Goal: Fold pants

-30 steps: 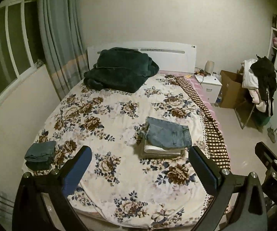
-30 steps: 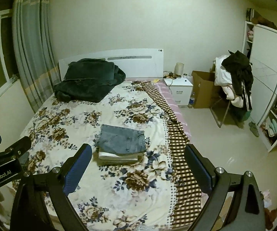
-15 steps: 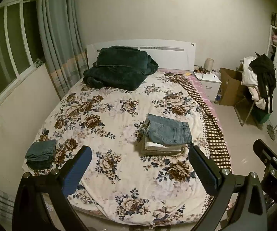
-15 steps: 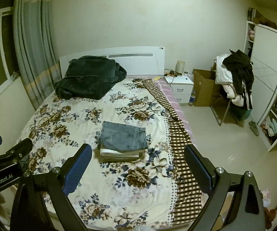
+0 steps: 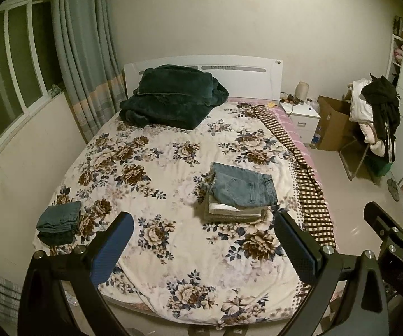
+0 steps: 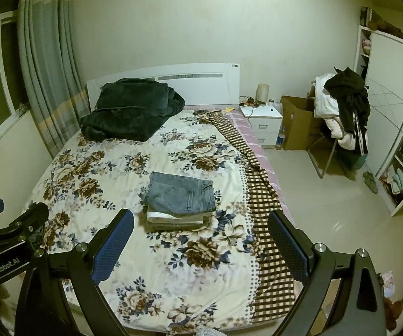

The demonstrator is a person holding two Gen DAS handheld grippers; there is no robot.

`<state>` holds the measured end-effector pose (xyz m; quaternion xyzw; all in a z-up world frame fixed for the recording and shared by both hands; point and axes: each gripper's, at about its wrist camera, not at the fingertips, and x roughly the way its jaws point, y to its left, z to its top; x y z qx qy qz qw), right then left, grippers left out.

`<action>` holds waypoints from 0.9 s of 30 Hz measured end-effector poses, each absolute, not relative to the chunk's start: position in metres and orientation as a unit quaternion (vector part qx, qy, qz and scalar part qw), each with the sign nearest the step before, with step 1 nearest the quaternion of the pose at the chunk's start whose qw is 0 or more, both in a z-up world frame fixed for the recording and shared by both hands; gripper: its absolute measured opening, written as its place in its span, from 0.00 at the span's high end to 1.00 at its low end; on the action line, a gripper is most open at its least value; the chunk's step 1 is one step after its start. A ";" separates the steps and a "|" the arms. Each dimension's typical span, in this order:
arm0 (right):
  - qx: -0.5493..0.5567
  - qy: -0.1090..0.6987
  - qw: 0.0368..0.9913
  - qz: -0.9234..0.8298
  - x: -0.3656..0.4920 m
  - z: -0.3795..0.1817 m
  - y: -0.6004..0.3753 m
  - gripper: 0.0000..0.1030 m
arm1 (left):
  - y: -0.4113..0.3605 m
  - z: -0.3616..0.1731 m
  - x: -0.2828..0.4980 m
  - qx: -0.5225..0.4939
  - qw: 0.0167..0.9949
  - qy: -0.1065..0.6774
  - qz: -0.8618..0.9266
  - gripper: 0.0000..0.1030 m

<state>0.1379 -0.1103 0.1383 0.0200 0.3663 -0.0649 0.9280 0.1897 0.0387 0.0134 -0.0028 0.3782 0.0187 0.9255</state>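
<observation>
A stack of folded pants with blue jeans on top (image 5: 242,193) lies on the flowered bed (image 5: 159,184); it also shows in the right wrist view (image 6: 180,198). A second small pile of folded dark jeans (image 5: 58,224) sits at the bed's near left corner. My left gripper (image 5: 201,240) is open and empty, held back above the foot of the bed. My right gripper (image 6: 200,238) is open and empty, also back from the bed. The left gripper's body (image 6: 8,240) shows at the left edge of the right wrist view.
A dark green blanket (image 5: 170,100) lies by the headboard. A checked cloth (image 6: 260,196) hangs along the bed's right side. A white nightstand (image 6: 263,123), a cardboard box (image 6: 296,123), a chair piled with clothes (image 6: 341,112) and a wardrobe (image 6: 391,117) stand on the right.
Both grippers have drawn back and up from the bed, so the bed looks smaller and more of the floor shows. The folded stack has not moved.
</observation>
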 end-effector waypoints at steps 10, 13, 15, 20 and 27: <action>0.021 0.366 0.929 -0.061 0.139 0.138 -0.112 0.04 | 0.037 0.019 0.192 0.003 0.927 0.375 0.022 0.00; 0.022 0.365 0.928 -0.063 0.141 0.139 -0.113 0.04 | 0.036 0.021 0.196 0.002 0.926 0.376 0.018 0.00; 0.027 0.367 0.928 -0.063 0.142 0.138 -0.115 0.04 | 0.035 0.024 0.199 0.004 0.927 0.375 0.017 0.00; 0.030 0.368 0.927 -0.069 0.145 0.140 -0.118 0.04 | 0.031 0.028 0.201 0.005 0.928 0.373 0.011 0.00; 0.034 0.368 0.927 -0.071 0.146 0.140 -0.121 0.04 | 0.026 0.027 0.205 0.009 0.927 0.374 0.002 0.00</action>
